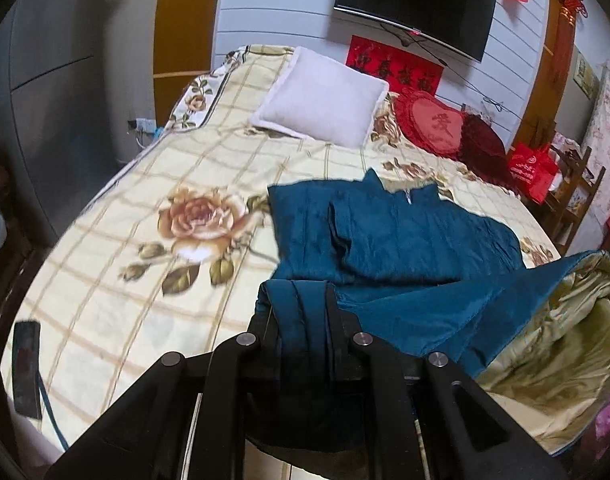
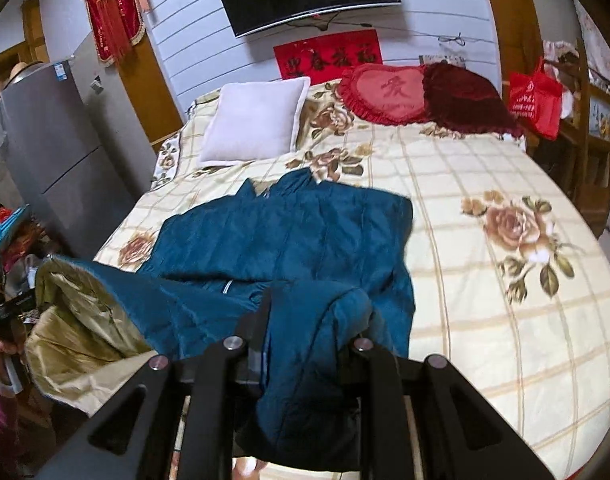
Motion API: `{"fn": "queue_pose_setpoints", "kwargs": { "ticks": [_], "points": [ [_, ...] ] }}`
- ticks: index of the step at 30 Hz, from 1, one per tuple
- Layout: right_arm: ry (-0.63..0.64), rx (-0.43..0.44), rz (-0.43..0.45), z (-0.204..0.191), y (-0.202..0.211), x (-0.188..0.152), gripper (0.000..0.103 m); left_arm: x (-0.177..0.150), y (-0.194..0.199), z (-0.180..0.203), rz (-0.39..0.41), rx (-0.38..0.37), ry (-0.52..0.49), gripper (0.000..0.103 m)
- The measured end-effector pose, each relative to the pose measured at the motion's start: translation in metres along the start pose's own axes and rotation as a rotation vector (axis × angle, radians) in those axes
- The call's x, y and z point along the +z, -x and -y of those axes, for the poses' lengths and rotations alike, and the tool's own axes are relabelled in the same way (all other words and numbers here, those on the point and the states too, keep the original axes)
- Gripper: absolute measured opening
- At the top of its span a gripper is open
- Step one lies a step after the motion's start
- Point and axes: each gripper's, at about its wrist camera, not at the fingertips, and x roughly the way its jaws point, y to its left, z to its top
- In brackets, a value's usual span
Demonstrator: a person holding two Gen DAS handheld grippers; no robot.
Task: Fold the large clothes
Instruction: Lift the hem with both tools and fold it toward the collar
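We have both the left gripper and right gripper clamped on the blue coat's hem at 6 o'clock — slick padding could slip free mid-fold.

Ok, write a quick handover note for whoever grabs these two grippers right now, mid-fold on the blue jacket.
Left gripper: shut on the blue jacket, bottom hem.
Right gripper: shut on the same hem, other corner.
The jacket's collar end lies flat on the floral bedspread; the near end is lifted, gold lining showing.
Done: jacket spread out, sleeves apparently folded in.
Left: likely carry the hem toward the collar, lay it down, release, smooth.
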Motion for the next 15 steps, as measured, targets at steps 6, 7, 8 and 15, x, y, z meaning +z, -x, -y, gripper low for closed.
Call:
{"fn": "queue_pose_setpoints", "kwargs": {
  "ticks": [6,7,8,15],
  "points": [
    [-0.008,-0.035,-0.005,0.007,-0.029,0.027,0.020,0.024,-0.022,0.013,0.028,0.052,-0.031,0.000],
    [-0.009,-0.039,-0.007,0.008,-0.033,0.029,0.020,0.027,-0.025,0.015,0.030,0.056,-0.035,0.000],
    [-0.012,-0.045,-0.011,0.010,-0.039,0.033,0.020,0.031,-0.028,0.016,0.031,0.061,-0.038,0.000],
    [-0.015,-0.080,-0.033,0.016,-0.076,0.058,0.020,0.054,-0.059,0.017,0.026,0.088,-0.025,0.000]
  ]
}}
